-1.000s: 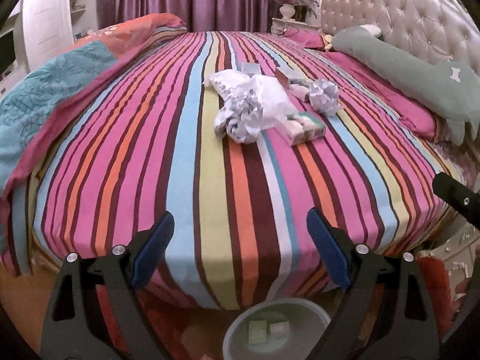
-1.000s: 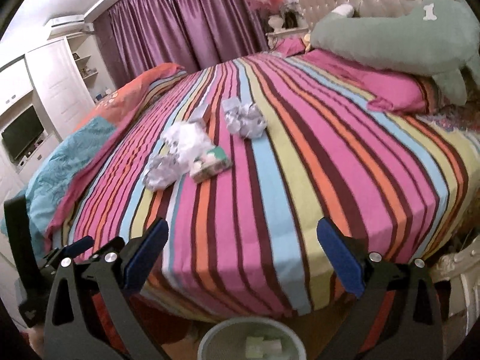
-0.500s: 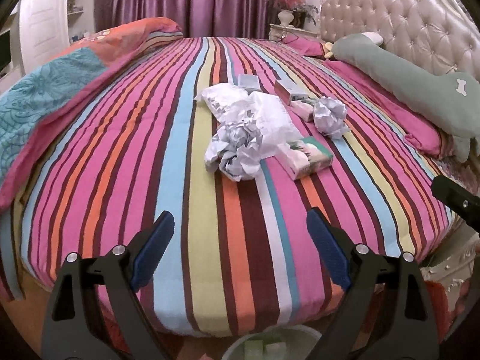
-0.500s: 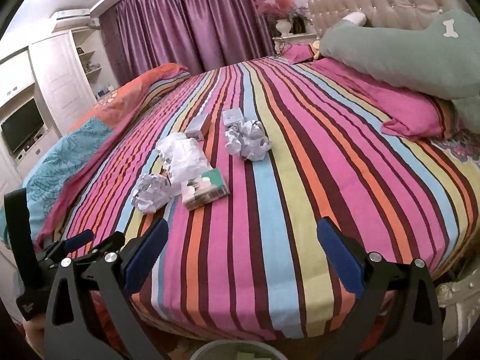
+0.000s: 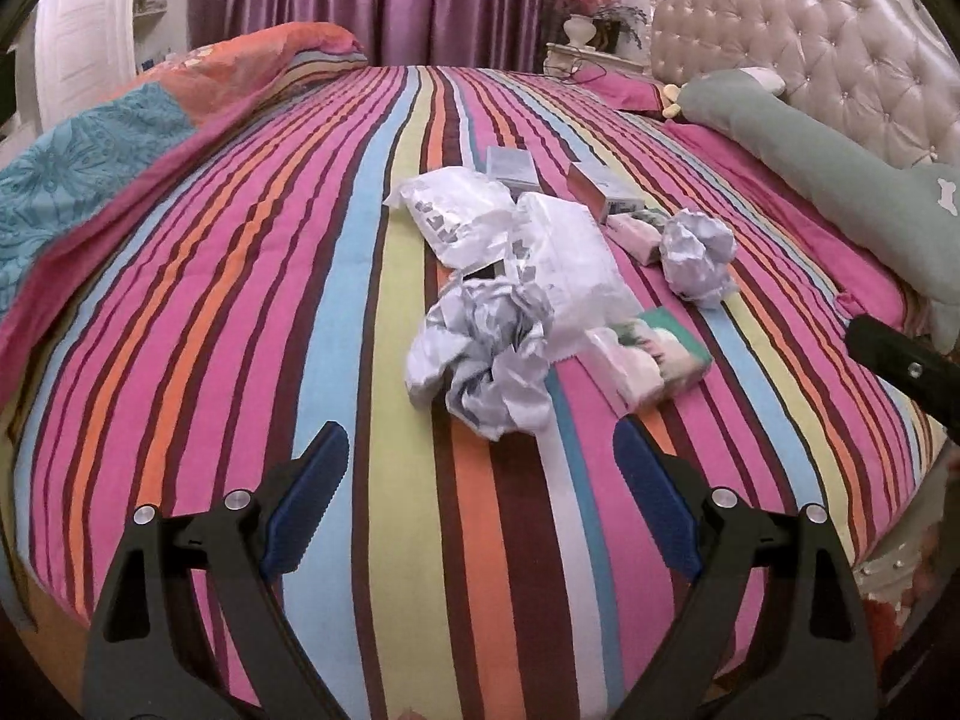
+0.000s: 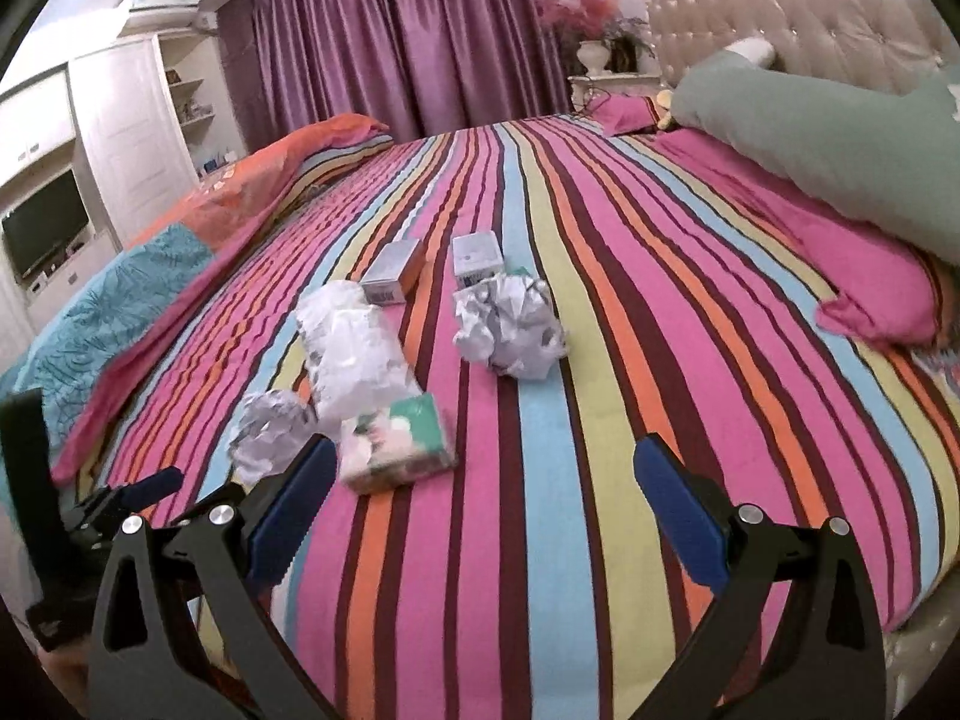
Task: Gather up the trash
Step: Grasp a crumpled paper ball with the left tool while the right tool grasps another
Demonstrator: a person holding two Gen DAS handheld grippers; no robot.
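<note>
Trash lies in a cluster on the striped bed (image 5: pixel 210 312). A crumpled paper ball (image 5: pixel 486 360) is nearest my left gripper (image 5: pixel 483 501), which is open and empty just short of it. Behind it lie white plastic wrapping (image 5: pixel 540 234), a green-and-pink tissue pack (image 5: pixel 651 357), a second paper ball (image 5: pixel 699 252) and small boxes (image 5: pixel 510 168). My right gripper (image 6: pixel 480 501) is open and empty over the bed. The tissue pack (image 6: pixel 399 441) lies just ahead of its left finger, with the second paper ball (image 6: pixel 510 327), the wrapping (image 6: pixel 351 348) and boxes (image 6: pixel 396 270) farther off.
A green bolster pillow (image 5: pixel 840 180) and pink pillows lie at the right by the tufted headboard (image 5: pixel 840 48). A folded orange-and-teal quilt (image 5: pixel 120 138) covers the bed's left side. Purple curtains, a white wardrobe (image 6: pixel 138 138) and a TV (image 6: pixel 45 228) stand beyond.
Both grippers have moved forward and up over the bed toward the trash. The waste bin seen below the fingers earlier has dropped out of view. Both jaws stay open.
</note>
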